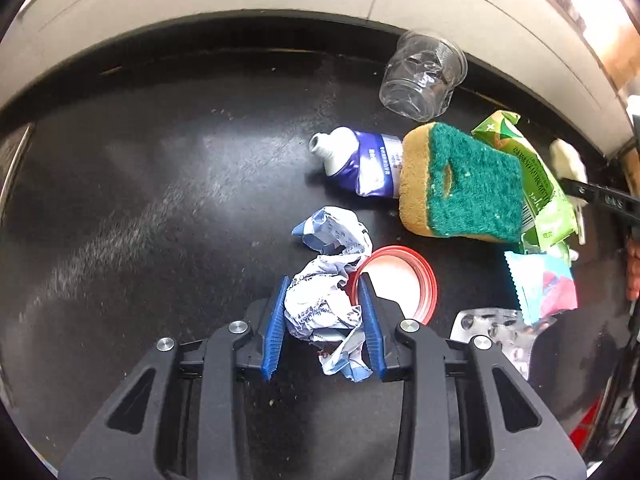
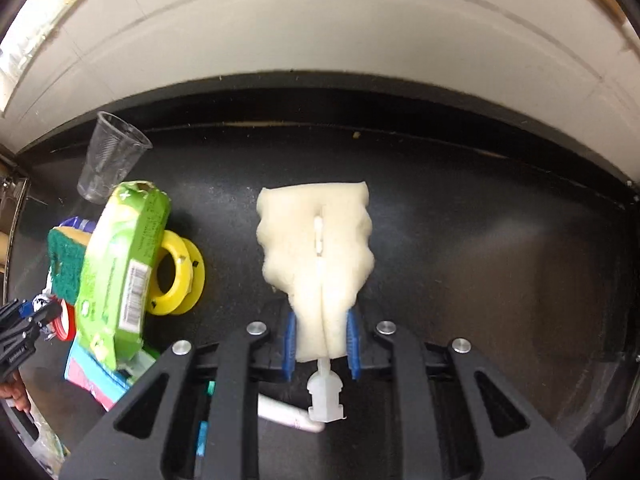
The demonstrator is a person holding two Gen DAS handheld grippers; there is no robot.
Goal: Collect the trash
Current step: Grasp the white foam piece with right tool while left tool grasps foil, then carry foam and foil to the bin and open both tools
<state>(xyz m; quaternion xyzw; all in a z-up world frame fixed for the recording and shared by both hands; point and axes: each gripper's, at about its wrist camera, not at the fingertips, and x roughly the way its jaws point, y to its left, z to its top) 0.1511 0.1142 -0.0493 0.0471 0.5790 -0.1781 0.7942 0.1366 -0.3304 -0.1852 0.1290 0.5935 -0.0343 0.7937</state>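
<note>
My left gripper (image 1: 323,285) is shut on a crumpled blue-and-white paper wrapper (image 1: 326,280) on the black countertop (image 1: 140,200). A red jar lid (image 1: 404,280) lies just right of its right finger. My right gripper (image 2: 320,320) is shut on a cream sponge brush head (image 2: 316,248) with a white plastic stem (image 2: 325,394), held above the counter. The sponge head and right gripper also show at the left wrist view's right edge (image 1: 568,160). The left gripper shows at the right wrist view's left edge (image 2: 38,312).
A green-and-yellow scrub sponge (image 1: 464,184), a toothpaste tube (image 1: 360,160), a clear plastic cup (image 1: 424,76), a green carton (image 2: 120,272), a yellow tape spool (image 2: 180,276), a pink-and-blue sachet (image 1: 540,284) and a foil blister pack (image 1: 500,332) lie clustered. A white tiled wall (image 2: 320,40) bounds the back.
</note>
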